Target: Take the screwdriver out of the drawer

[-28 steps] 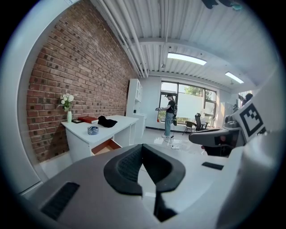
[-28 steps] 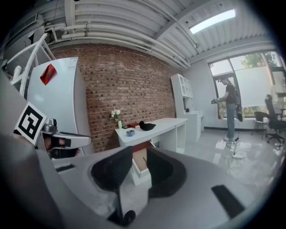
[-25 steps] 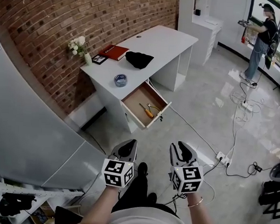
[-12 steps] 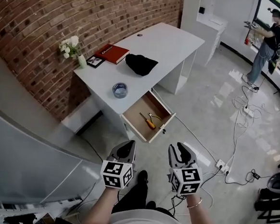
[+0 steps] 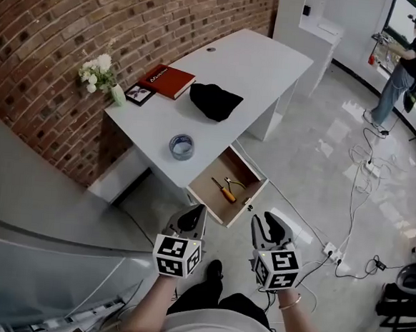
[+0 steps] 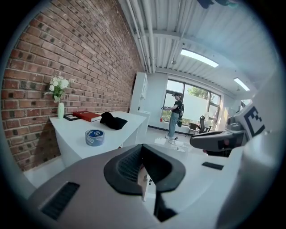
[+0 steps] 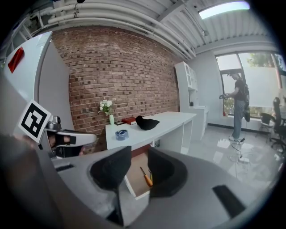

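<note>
The screwdriver (image 5: 226, 193), with an orange handle, lies in the open wooden drawer (image 5: 209, 188) of the white desk (image 5: 238, 60), next to a pair of pliers (image 5: 234, 183). Both grippers hover side by side over the floor, short of the drawer's front and touching nothing. My left gripper (image 5: 194, 216) has its jaws nearly together with nothing between them. My right gripper (image 5: 270, 224) is open and empty. In the right gripper view the screwdriver (image 7: 145, 178) shows through the gap of the right gripper (image 7: 139, 167). The left gripper (image 6: 144, 173) leaves only a thin slit.
On the desk are a blue tape roll (image 5: 181, 146), a black cloth (image 5: 214, 100), a red book (image 5: 169, 81), a framed picture (image 5: 140, 94) and a flower vase (image 5: 100, 74). Cables and a power strip (image 5: 331, 246) lie on the floor at right. A person (image 5: 408, 70) stands far off.
Both grippers and the head have moved closer to the desk. The open drawer now lies just ahead of the fingertips. Nothing has been touched.
</note>
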